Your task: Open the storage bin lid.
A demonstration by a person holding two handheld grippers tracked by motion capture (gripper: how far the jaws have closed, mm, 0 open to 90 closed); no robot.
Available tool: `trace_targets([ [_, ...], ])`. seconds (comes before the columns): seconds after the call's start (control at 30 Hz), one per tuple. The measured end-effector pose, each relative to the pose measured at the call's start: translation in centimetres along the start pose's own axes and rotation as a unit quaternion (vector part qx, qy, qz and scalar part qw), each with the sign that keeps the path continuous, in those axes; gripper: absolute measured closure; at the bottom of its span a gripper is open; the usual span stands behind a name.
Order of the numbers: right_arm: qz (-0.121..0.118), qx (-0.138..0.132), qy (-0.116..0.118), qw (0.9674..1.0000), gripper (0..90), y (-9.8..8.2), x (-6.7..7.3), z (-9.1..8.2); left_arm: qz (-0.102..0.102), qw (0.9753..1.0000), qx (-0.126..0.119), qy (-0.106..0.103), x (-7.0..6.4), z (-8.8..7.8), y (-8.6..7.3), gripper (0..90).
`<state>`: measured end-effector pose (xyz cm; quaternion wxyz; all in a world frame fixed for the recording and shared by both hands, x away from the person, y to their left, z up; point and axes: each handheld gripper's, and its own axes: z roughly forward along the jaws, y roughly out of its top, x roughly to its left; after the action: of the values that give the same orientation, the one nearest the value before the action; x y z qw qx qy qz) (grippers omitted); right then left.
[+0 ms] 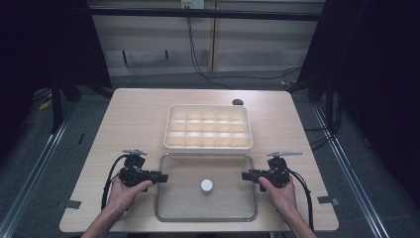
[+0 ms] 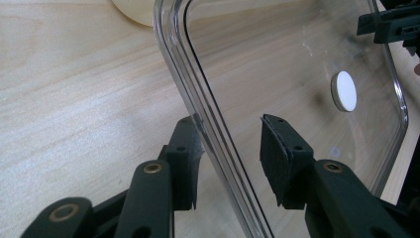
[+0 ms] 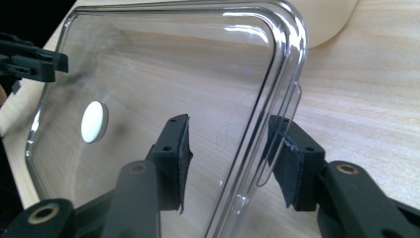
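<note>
- The person's left hand is gripping the left gripper, pointing it inward at the left rim of the clear lid.
- Its jaws are standing apart, straddling that rim without clamping it.
- The right hand is holding the right gripper at the lid's right rim, facing the other.
- Its jaws are likewise gaping either side of the rim.
- Both forearms are reaching in from the lid's near side.

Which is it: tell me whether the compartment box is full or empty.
Empty: the high view shows every compartment of the cream box bare.
</note>
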<state>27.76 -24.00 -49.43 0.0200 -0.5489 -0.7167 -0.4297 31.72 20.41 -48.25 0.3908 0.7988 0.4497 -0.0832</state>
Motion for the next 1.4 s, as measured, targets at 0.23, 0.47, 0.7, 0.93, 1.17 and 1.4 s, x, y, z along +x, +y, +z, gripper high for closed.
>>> trace_targets([
  [0.23, -0.015, 0.007, -0.026, 0.9995, 46.5, 0.0, 0.1, 0.3, 0.003, 1.0000, 0.003, -0.001, 0.2, 0.4, 0.1, 59.8],
  [0.47, -0.017, 0.010, -0.032, 0.9993, 44.1, 0.0, 0.1, 0.7, 0.003, 0.9999, 0.008, 0.012, 0.1, 0.7, 0.0, 58.3],
  [0.7, -0.024, 0.005, -0.044, 0.9987, 42.7, 0.1, 0.0, 0.8, 0.005, 0.9998, 0.016, 0.014, 0.0, 1.1, -0.2, 56.5],
  [0.93, -0.032, 0.003, -0.060, 0.9977, 38.6, 0.1, 0.1, 0.7, 0.005, 0.9996, 0.014, 0.022, 0.1, 1.1, -0.2, 49.3],
  [1.17, -0.035, -0.014, -0.064, 0.9972, 38.8, 0.4, -0.1, 0.1, 0.009, 0.9997, 0.013, 0.021, 0.1, 1.1, -0.1, 44.9],
  [1.4, -0.038, -0.010, -0.051, 0.9979, 37.7, 0.3, 0.0, 0.2, -0.004, 0.9995, 0.005, 0.031, 0.7, 0.6, -0.1, 41.0],
])
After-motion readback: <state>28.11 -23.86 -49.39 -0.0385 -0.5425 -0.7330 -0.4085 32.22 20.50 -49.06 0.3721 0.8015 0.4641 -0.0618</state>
